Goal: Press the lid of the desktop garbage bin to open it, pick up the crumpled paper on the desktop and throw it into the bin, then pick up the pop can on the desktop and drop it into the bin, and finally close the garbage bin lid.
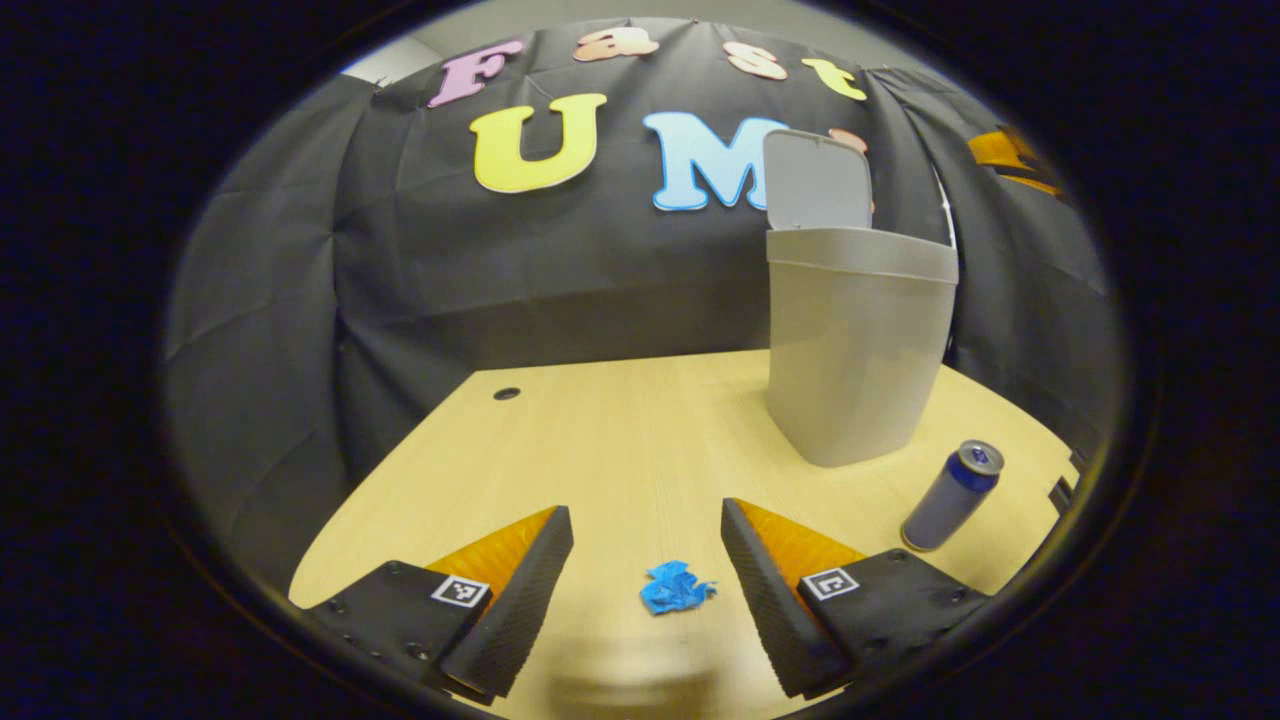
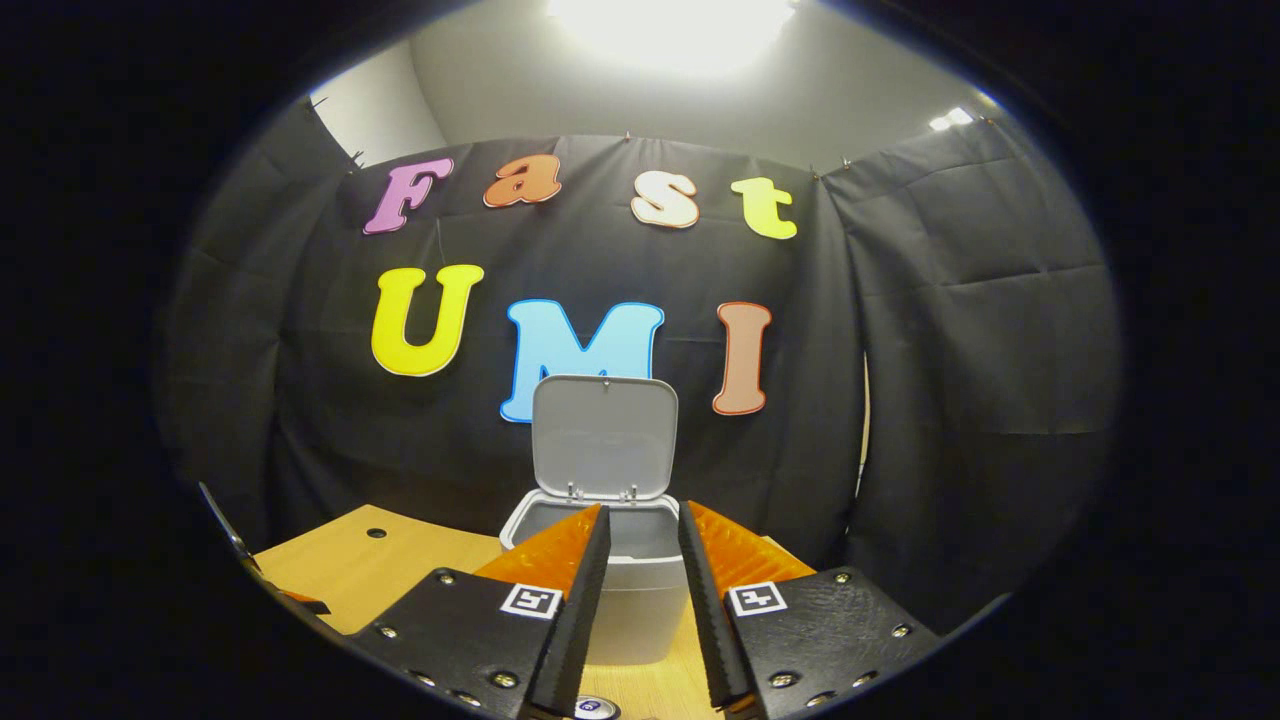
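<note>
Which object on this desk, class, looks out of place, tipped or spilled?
Nothing stands out. The grey plastic bin stands upright with its lid raised, the blue pop can is upright, and the blue crumpled paper lies on the wooden desk.

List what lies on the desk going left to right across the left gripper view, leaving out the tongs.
Cable hole → crumpled blue paper → grey garbage bin, lid up → pop can, standing on the desk.
</note>
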`<state>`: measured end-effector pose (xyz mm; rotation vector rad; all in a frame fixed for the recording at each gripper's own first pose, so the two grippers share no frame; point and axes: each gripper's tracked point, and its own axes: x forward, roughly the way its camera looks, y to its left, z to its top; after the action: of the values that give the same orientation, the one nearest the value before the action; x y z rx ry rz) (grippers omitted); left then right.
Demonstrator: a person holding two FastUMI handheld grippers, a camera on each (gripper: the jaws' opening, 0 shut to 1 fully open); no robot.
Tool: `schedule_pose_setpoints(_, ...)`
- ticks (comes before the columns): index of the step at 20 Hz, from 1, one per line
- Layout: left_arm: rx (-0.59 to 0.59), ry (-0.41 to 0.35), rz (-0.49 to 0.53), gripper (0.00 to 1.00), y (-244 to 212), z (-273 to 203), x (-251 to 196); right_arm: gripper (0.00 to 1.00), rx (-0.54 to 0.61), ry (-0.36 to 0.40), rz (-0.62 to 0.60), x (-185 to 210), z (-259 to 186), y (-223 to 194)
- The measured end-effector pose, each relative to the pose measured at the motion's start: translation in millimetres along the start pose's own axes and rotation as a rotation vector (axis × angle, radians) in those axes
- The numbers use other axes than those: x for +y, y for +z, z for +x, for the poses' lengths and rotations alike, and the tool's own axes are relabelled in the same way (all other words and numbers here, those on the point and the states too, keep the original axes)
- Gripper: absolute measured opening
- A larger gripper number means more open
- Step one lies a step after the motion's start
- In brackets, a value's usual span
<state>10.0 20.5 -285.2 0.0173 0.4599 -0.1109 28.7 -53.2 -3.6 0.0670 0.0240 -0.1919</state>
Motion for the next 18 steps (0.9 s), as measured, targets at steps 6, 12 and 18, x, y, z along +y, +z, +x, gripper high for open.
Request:
schedule_pose_setpoints(6, 0.097, -0.052, -0.011, 1.00, -41, 28, -1, 0.91, 0.051, -0.076, 0.009, 4, -28, -10)
schedule_pose_setpoints(12, 0.188, -0.073, -0.007, 1.00, -77, 51, -5, 0.93, 0.057, -0.079, -0.026, 13, -46, -10)
schedule_pose_setpoints(18, 0.237, -0.077, 0.002, 0.97, -101, 60, -12, 0.93, 0.120, -0.039, 0.011, 16, -55, -26)
